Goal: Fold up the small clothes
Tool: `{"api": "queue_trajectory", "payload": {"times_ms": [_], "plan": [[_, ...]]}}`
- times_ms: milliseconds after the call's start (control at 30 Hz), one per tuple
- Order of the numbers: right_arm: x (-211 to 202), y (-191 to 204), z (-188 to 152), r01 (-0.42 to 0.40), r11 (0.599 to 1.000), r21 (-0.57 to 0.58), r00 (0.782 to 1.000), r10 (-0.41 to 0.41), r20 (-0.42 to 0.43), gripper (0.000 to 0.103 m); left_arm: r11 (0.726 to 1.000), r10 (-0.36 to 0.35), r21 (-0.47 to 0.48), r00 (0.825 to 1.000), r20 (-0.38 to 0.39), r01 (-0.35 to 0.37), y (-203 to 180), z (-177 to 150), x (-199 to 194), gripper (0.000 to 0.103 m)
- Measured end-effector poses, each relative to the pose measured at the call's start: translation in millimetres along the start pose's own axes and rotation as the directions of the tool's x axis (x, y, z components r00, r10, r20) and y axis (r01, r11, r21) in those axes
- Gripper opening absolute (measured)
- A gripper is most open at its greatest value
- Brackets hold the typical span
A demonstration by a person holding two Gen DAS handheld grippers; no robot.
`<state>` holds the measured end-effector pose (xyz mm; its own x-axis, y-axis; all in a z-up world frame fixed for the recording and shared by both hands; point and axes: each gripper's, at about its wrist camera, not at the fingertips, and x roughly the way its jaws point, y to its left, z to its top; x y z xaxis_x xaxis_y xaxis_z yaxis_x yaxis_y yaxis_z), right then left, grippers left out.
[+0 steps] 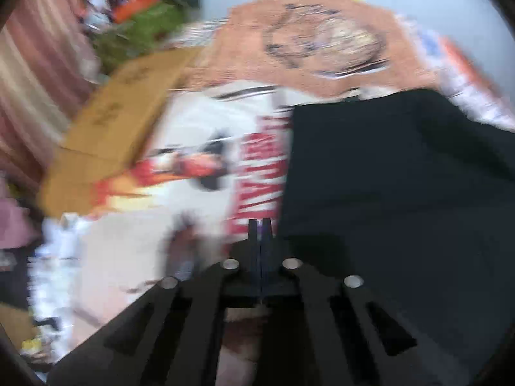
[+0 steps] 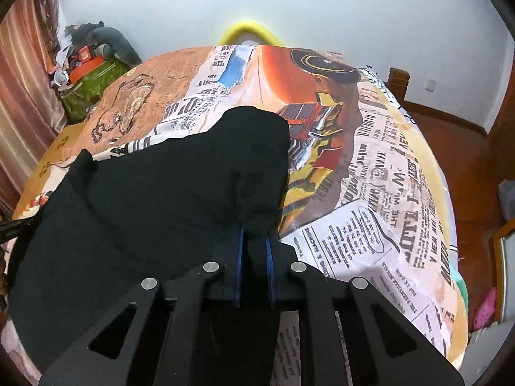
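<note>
R gripper [image 2: 256, 251] jaws clamped on black garment [image 2: 154, 209] fold, 6 o'clock of bed cover [image 2: 370, 177] | L gripper [image 1: 260, 228] jaws closed at garment's 9 o'clock edge, grip unclear thru blur | risk: L holds nothing, so fold skews; thick R bunch may slip.

Your left wrist view is smeared by motion: the print on the bedspread [image 1: 257, 167] cannot be read, and the clutter [image 1: 141, 16] by the curtain is only colour. Whether your left tongs [image 1: 260, 225] pinch any of the black cloth [image 1: 402, 193] is lost in the blur. In the right wrist view the cloth [image 2: 145, 199] runs off the left edge and under the tongs' frame, hiding the bedspread [image 2: 370, 193] beneath. A dark bar [image 2: 16, 225] is cut by the left edge.
</note>
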<state>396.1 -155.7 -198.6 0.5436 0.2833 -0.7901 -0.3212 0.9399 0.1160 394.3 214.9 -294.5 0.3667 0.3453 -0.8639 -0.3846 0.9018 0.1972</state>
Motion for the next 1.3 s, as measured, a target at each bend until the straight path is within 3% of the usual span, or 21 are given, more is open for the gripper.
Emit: {"api": "queue_trajectory", "payload": {"times_ms": [133, 200, 267, 333, 367, 467, 633, 700, 800, 900, 1000, 1067, 1133, 1300], "plan": [[-13, 6, 2, 0.037, 0.999, -0.04, 0.999, -0.037, -0.001, 0.012, 0.994, -0.102, 0.027, 0.995, -0.023, 0.103, 16, -8, -11, 0.002], [-27, 7, -1, 0.042, 0.998, -0.051, 0.999, -0.042, -0.003, 0.014, 0.985, -0.166, 0.037, 0.986, -0.011, 0.166, 22, -13, -26, 0.008], [-44, 6, -8, 0.021, 0.999, -0.048, 1.0, -0.021, 0.006, 0.024, 0.982, -0.184, 0.052, 0.983, 0.006, 0.183, 26, -18, -40, 0.024], [-63, 6, -20, 0.001, 0.999, -0.033, 1.0, 0.0, 0.014, 0.044, 0.977, -0.204, 0.061, 0.979, 0.016, 0.203, 28, -26, -52, 0.038], [-75, 5, -30, -0.009, 1.0, -0.027, 1.0, 0.01, 0.023, 0.045, 0.974, -0.219, 0.063, 0.976, 0.015, 0.218, 29, -30, -56, 0.044], [-95, 5, -55, -0.03, 1.0, -0.008, 1.0, 0.03, 0.006, 0.046, 0.961, -0.268, 0.072, 0.964, -0.005, 0.267, 27, -47, -66, 0.05], [-114, 3, -102, -0.053, 0.998, 0.042, 0.997, 0.056, -0.054, 0.046, 0.939, -0.309, 0.132, 0.948, -0.073, 0.316, 12, -85, -70, 0.051], [-116, 4, -117, -0.06, 0.996, 0.066, 0.994, 0.065, -0.082, 0.046, 0.945, -0.287, 0.141, 0.955, -0.075, 0.296, 9, -100, -71, 0.051], [-115, 4, -133, -0.073, 0.991, 0.111, 0.989, 0.086, -0.117, 0.046, 0.947, -0.279, 0.148, 0.958, -0.06, 0.285, 8, -117, -82, 0.043], [-118, 5, -144, -0.134, 0.973, 0.188, 0.979, 0.159, -0.124, 0.046, 0.952, -0.266, 0.142, 0.962, -0.056, 0.272, 9, -127, -88, 0.043], [-111, 12, -146, -0.198, 0.956, 0.217, 0.959, 0.235, -0.159, 0.046, 0.953, -0.26, 0.145, 0.964, -0.058, 0.266, 11, -131, -92, 0.043], [-105, 18, -142, -0.209, 0.955, 0.211, 0.958, 0.243, -0.154, 0.048, 0.952, -0.263, 0.149, 0.964, -0.046, 0.267, 13, -134, -99, 0.043], [-100, 24, -138, -0.211, 0.956, 0.205, 0.959, 0.244, -0.147, 0.056, 0.951, -0.27, 0.144, 0.962, -0.043, 0.273, 18, -139, -107, 0.045], [-82, 18, -121, -0.232, 0.921, 0.313, 0.96, 0.269, -0.079, 0.057, 0.959, -0.265, 0.108, 0.964, 0.004, 0.263, 37, -145, -125, 0.049]]}}
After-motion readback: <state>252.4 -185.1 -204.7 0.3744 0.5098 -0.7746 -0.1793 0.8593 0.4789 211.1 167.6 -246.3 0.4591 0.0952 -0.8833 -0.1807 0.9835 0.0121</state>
